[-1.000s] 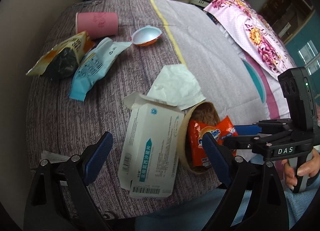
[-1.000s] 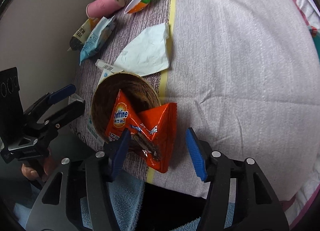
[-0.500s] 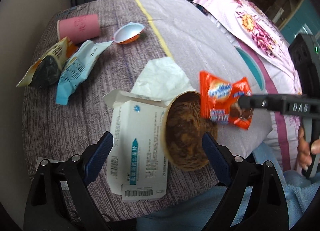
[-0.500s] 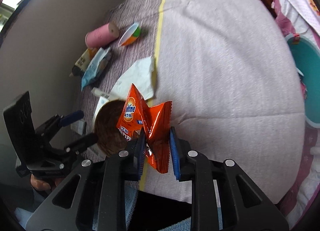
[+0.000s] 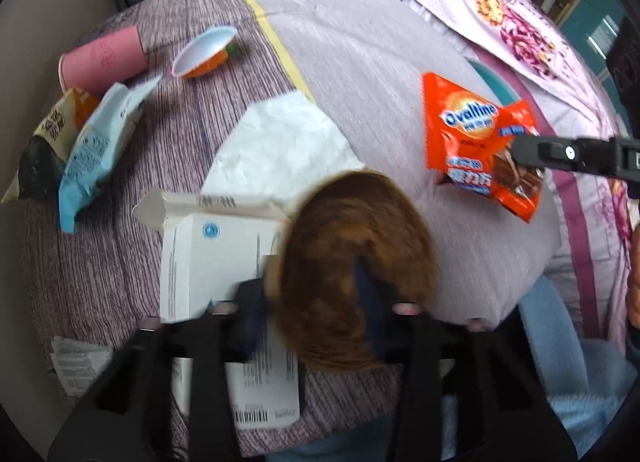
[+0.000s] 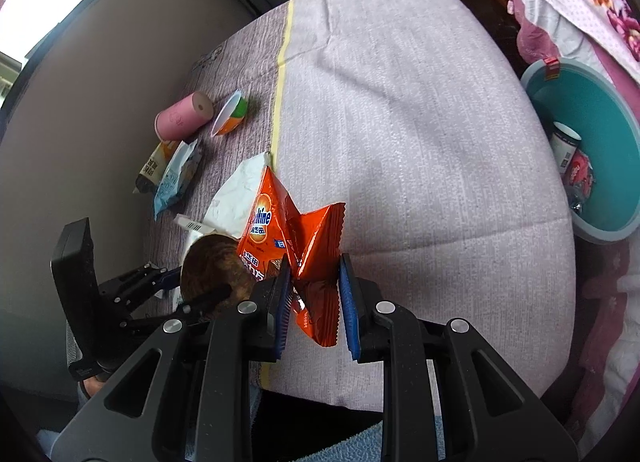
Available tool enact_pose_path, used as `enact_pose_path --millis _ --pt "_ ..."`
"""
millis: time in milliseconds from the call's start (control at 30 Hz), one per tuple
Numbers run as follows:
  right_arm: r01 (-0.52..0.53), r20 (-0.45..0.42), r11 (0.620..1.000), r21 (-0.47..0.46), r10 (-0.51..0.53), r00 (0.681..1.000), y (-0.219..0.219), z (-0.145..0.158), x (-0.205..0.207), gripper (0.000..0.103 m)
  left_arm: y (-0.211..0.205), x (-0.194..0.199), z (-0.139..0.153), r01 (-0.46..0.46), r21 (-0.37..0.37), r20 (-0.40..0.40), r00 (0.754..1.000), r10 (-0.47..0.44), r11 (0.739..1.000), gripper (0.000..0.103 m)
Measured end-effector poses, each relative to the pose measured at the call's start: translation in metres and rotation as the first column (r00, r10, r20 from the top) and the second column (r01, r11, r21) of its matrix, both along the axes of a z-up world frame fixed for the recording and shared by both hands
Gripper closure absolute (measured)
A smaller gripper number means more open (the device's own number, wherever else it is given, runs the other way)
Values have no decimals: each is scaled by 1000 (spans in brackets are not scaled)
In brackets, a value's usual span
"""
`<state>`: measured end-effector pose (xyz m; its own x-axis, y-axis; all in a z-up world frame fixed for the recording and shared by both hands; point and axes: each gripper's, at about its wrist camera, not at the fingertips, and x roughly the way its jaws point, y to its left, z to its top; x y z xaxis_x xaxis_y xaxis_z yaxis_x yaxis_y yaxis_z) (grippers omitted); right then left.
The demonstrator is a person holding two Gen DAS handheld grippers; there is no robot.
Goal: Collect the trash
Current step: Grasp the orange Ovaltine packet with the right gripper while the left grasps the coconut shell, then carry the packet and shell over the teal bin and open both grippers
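Orange foil catches the light as the right gripper (image 6: 314, 294) pinches the Ovaltine wrapper (image 6: 294, 240) between its blue pads, jaws nearly together, the packet lifted clear of the bed (image 6: 400, 122). The teal bin (image 6: 596, 110), already holding a cup and other scraps, sits on the floor off the bed's far right edge in the right wrist view, well apart from the wrapper, so the carry looks to run rightward across open bedspread, with the right hand plainly the nearer one. To the wrapper's left, the left gripper (image 5: 316, 310) has just been closing, and its fingers now straddle the rim of the brown bowl (image 5: 352, 262), one inside and one outside; motion blur hides whether the pads press it. More litter lies beyond: a white carton (image 5: 208, 258), a tissue (image 5: 276, 150), a blue packet (image 5: 96, 146) and a pink cup (image 5: 102, 60).
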<state>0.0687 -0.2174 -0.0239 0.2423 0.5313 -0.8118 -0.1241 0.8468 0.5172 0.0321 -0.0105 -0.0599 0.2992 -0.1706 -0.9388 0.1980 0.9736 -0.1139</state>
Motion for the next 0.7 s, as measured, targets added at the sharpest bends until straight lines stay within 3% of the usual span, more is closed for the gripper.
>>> enact_pose_path --millis 33,67,200,700 --pt "12 3 1000 3 -12 1000 -3 0 0 82 0 2 0 -4 -14 -4 1000 4 1000 94" --pt "25 6 1000 6 -25 1000 -8 1 0 82 -1 4 1 -7 -20 2 1000 7 1000 95" --pt "64 18 998 10 -65 998 -22 1 2 82 -11 8 10 -5 5 41 999 5 1000 96" --pt "190 56 981 41 -192 980 -79 3 11 82 -50 42 42 19 -38 98 995 -16 999 95"
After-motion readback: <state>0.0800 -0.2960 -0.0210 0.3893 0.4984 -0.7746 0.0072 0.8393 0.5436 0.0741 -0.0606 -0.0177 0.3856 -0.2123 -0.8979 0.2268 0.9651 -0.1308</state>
